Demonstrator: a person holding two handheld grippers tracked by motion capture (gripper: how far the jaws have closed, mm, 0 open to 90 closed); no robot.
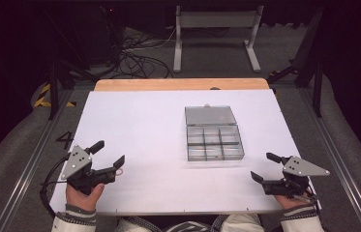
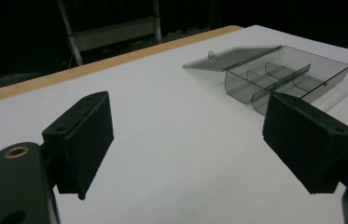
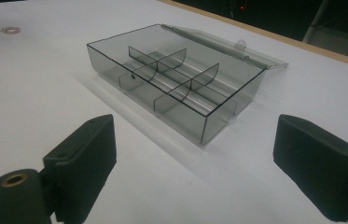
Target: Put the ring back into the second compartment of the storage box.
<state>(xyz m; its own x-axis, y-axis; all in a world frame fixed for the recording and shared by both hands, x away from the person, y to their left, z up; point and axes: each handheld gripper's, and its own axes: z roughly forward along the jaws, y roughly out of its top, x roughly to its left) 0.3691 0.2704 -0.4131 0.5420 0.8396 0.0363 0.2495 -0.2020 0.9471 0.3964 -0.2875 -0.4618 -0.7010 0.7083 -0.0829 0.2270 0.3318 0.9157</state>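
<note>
In the high view the clear compartment box (image 1: 214, 140) sits right of centre on the white table (image 1: 134, 125), its lid (image 1: 210, 115) folded back flat behind it toward the upper part of the frame and its six cells apparently empty. The left gripper (image 1: 106, 154) rests at the lower left of the frame, jaws spread wide and holding nothing; the right gripper (image 1: 264, 167) sits at the lower right, its jaws likewise wide apart and empty. A small pinkish ring (image 1: 118, 169) lies on the table just beside the left gripper's nearer jaw, and it shows again at the upper left of the right gripper view (image 3: 9, 30), well apart from the box. The ring looks thin and flat against the surface, so the main risk is that the broad black jaws close over it without catching it, or nudge it so that it skids away across the smooth table. The box seems light and unanchored: a jaw bumping its wall could shove it or tip it. The open lid is another hazard, since an arm reaching across from the right could snag its raised tab (image 3: 241, 44) and swing it shut over the compartments.
</note>
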